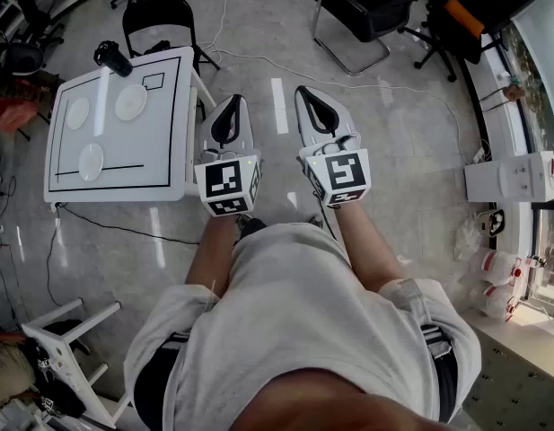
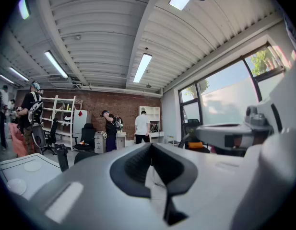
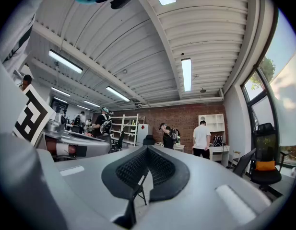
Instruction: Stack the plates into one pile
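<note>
A brick wall (image 3: pixel 171 113), tall windows (image 2: pixel 224 90) and strip lights (image 2: pixel 144 67) surround a grey floor (image 1: pixel 411 142) with black chairs (image 1: pixel 362 12).

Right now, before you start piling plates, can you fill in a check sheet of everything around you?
Surface: white table, black lines marked on it.
Job's things: three white plates, lying apart, not stacked.
Clutter: black gadget on the table's corner.
Grippers: left claw and right claw shut, empty, off the table.
Cables: black cable on the floor by the table; white cable farther off.
Surroundings: black chairs, white stool.
</note>
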Available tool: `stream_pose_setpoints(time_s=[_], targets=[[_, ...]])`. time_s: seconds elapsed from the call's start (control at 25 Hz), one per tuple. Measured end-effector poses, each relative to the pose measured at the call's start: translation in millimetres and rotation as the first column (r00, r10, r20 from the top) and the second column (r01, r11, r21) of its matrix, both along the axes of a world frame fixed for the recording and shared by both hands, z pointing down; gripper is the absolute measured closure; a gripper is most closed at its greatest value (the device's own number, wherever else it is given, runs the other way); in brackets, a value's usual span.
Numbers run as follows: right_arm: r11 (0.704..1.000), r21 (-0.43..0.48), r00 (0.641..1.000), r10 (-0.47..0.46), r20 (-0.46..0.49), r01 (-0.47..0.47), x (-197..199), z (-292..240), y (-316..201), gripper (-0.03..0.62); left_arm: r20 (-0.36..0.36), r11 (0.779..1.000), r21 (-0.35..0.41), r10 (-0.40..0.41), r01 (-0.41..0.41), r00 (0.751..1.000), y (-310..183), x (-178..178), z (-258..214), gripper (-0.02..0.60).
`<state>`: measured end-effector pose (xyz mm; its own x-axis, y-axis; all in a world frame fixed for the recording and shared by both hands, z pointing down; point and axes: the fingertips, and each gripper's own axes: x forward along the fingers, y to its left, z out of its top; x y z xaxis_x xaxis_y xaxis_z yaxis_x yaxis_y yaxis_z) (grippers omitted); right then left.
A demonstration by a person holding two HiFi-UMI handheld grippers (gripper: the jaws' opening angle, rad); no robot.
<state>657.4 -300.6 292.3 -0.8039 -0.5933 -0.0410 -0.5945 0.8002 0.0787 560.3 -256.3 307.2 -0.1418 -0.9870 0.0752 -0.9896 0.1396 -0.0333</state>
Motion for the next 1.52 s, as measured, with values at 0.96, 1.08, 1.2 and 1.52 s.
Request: stream_pose_setpoints(time_s=[0.96,1.08,1.2,1.52], targets=[[0.972,-0.024,0.970,-0.235,-0.069,0.234,-228.5,25.0,76.9,0.559,0.000,0.971,-0.013,-0.239,0.239,0.971,103.4,-218.3,11.2,0.580],[0.969,-0.039,0.966,-0.248,-0.070,0.246,-255.0,26.5,89.5,0.559,0.001,0.968,-0.035,-0.249,0.249,0.969,118.2,-237.3,16.0,0.580],[0.960,-0.052,0.956,-0.278,-0.094,0.274,-282.2,32.7,105.8,0.559,-0.019,0.960,-0.058,-0.275,0.274,0.961,134.3,-261.8,22.6,0.580],[0.930,-0.083,0.916,-0.367,-0.159,0.358,-334.2,52.1,120.6,0.571,-0.086,0.933,-0.098,-0.355,0.346,0.931,155.2,-304.2,47.6,0.580]])
